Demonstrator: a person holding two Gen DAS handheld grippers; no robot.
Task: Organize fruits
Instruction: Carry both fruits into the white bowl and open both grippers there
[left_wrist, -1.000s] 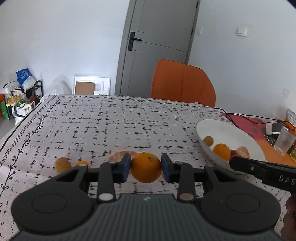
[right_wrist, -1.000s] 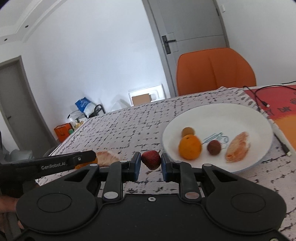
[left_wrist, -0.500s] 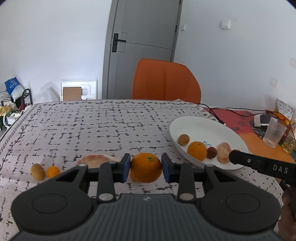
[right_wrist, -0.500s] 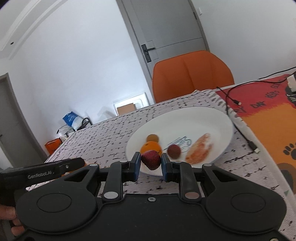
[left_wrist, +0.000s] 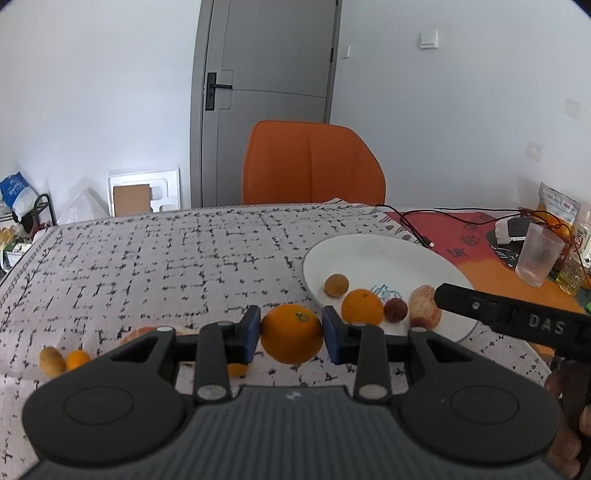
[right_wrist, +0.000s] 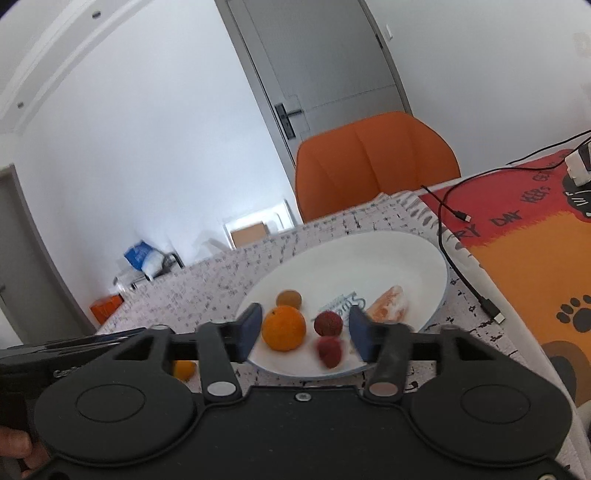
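The strawberry (right_wrist: 330, 351) is blurred and free between the opening jaws of the right tongs (right_wrist: 303, 334), low over the near edge of the white plate (right_wrist: 424, 258). It seems to be dropping onto the plate beside the lychee (right_wrist: 327, 322) and the plated orange (right_wrist: 283, 328). To do this step well, I judge the right tongs should stay low and level over the plate until the strawberry settles, then draw back without nudging the fruit already there. Its pads touch nothing.

The left tongs (left_wrist: 291, 334) pinch a second orange (left_wrist: 291, 333) between their blue pads, jaws only as wide as the fruit, held just short of the plate's near-left rim. That orange should go onto bare plate, away from the peeled segments (left_wrist: 424, 308) and the small brown fruit (left_wrist: 336, 285), and be set down gently, since it can roll.

Left on the patterned tablecloth (left_wrist: 166, 258) are a small yellowish fruit (left_wrist: 51, 360), a small orange one (left_wrist: 77, 360) touching it, and another peeled piece, partly hidden behind the left tongs.
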